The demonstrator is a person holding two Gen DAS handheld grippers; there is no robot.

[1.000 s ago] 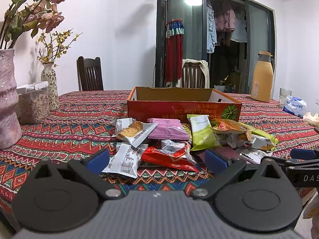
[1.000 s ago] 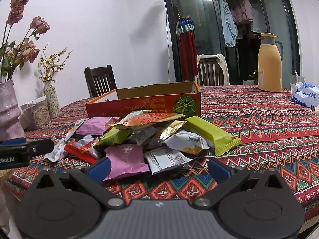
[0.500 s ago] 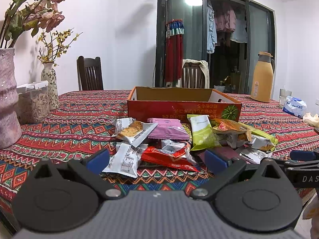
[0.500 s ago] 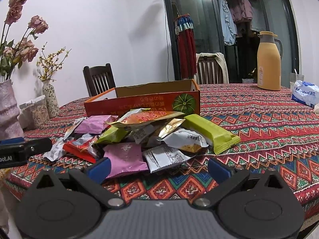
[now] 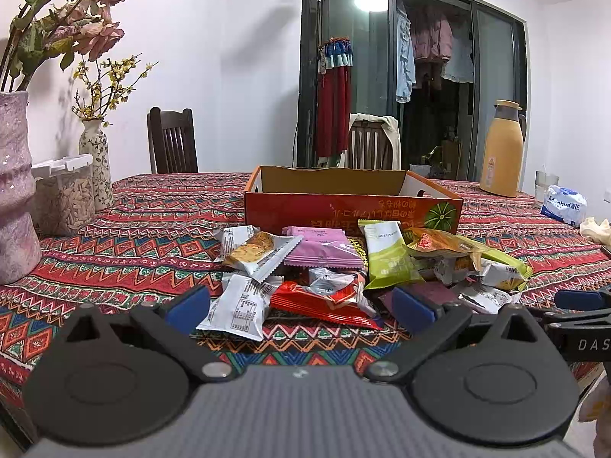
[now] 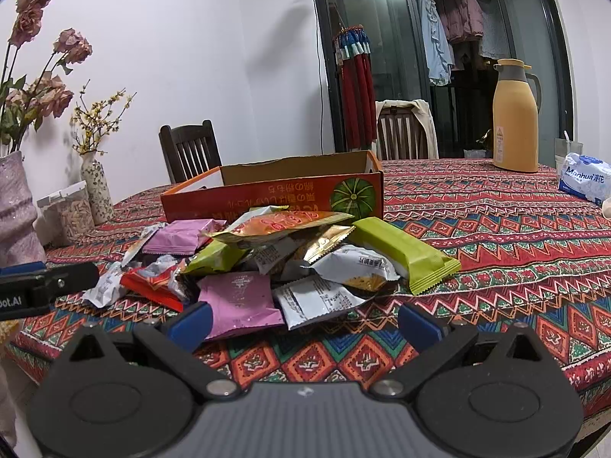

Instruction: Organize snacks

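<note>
A pile of wrapped snacks (image 5: 343, 267) lies on the patterned tablecloth in front of an open orange cardboard box (image 5: 351, 206). The pile also shows in the right wrist view (image 6: 290, 263), with the box (image 6: 275, 198) behind it. My left gripper (image 5: 299, 311) is open and empty, just short of a white packet (image 5: 238, 307) and a red packet (image 5: 324, 301). My right gripper (image 6: 303, 326) is open and empty, just short of a pink packet (image 6: 238, 301) and a white packet (image 6: 317, 299). A long green bar (image 6: 404, 253) lies at the pile's right.
A pink vase (image 5: 15, 191), a small vase (image 5: 95, 164) and a clear jar (image 5: 65, 194) stand at the left. A yellow thermos (image 5: 502, 152) and a tissue pack (image 5: 563, 204) stand at the back right. Chairs (image 5: 172, 141) stand behind the table.
Both grippers stay open and almost still. The right wrist view has shifted very slightly; the snacks and box have not moved.
</note>
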